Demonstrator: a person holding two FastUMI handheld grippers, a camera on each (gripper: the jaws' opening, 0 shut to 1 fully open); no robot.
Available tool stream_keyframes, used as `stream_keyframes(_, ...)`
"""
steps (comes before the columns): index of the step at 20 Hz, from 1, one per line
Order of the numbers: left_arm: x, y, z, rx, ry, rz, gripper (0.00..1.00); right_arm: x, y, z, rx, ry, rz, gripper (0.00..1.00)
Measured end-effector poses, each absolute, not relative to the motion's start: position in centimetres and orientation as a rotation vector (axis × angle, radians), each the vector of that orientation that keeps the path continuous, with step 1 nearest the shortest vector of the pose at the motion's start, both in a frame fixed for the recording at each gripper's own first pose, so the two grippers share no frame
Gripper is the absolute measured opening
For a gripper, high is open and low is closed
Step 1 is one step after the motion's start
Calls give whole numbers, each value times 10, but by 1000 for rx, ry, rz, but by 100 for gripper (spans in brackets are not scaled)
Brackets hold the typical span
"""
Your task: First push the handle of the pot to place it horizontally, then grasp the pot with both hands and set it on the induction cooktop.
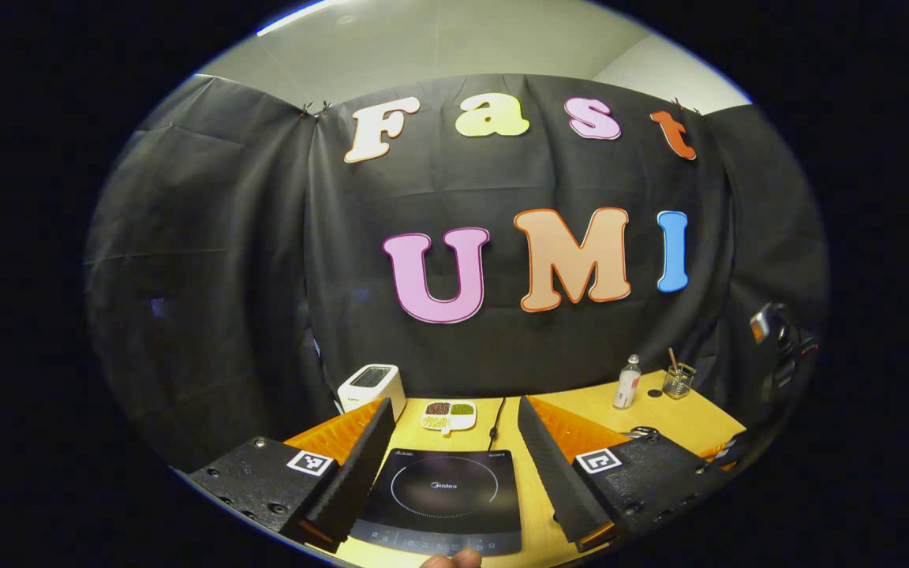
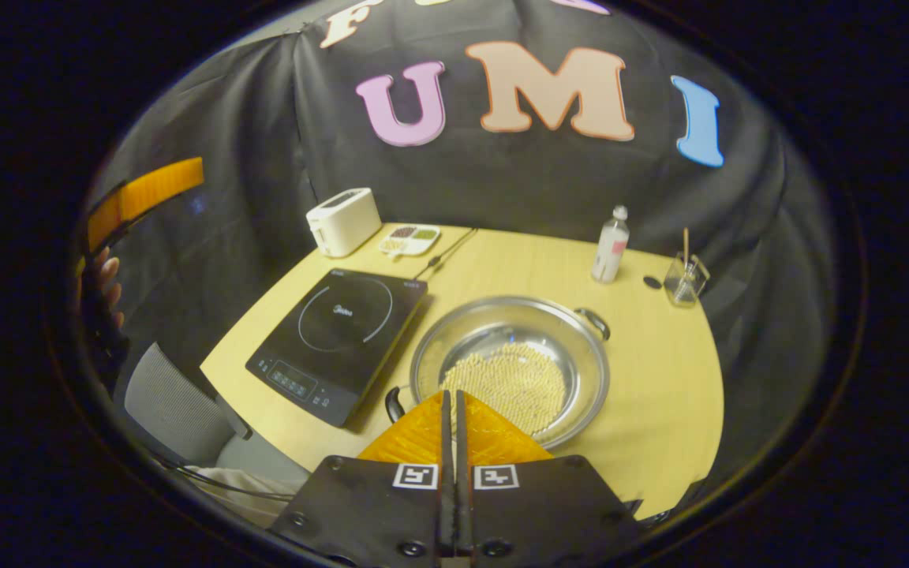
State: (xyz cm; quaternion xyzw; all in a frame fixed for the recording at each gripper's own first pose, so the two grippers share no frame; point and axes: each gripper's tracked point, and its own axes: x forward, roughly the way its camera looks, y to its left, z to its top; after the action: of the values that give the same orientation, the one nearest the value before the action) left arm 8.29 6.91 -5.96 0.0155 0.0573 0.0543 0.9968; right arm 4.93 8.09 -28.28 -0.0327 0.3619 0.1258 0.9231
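Note:
A steel pot (image 2: pixel 581 371) holding pale beans sits on the wooden table (image 2: pixel 660 410), right of the black induction cooktop (image 2: pixel 340 335). Its two loop handles lie on a diagonal: one at the near left (image 2: pixel 393 404), the other at the far right (image 2: pixel 593 322). My right gripper (image 2: pixel 450 394) is shut on nothing and hovers over the pot's near rim, beside the near-left handle. My left gripper (image 1: pixel 454 404) is wide open above the cooktop (image 1: pixel 443 493), which shows between its fingers. In the right gripper view, one left-gripper finger (image 2: pixel 147 193) and the hand holding it (image 2: pixel 103 288) appear at far left.
Behind the cooktop stand a white toaster (image 2: pixel 342 221) and a white dish of beans (image 2: pixel 409 239), with a cable (image 2: pixel 443 252) running back. A bottle (image 2: pixel 611 244) and a glass jar (image 2: pixel 683 280) stand at the back right. A grey chair (image 2: pixel 178 410) is at the table's near-left edge.

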Motion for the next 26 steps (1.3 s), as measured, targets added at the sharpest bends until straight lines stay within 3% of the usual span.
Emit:
stream_keyframes(5, 116, 83, -82, 1, 164, 63, 96, 33, 90, -335, -81, 911, 241, 3)
stream_keyframes(14, 177, 117, -139, -40, 233, -96, 96, 31, 99, -421, -213, 1134, 63, 3)
stream_keyframes(20, 196, 130, -160, -51, 269, -159, 96, 43, 120, -432, -186, 1180, -9, 3)
stream_keyframes(26, 208, 142, -173, -90, 284, -171, 96, 56, 155, -439, -197, 1216, 22, 3)
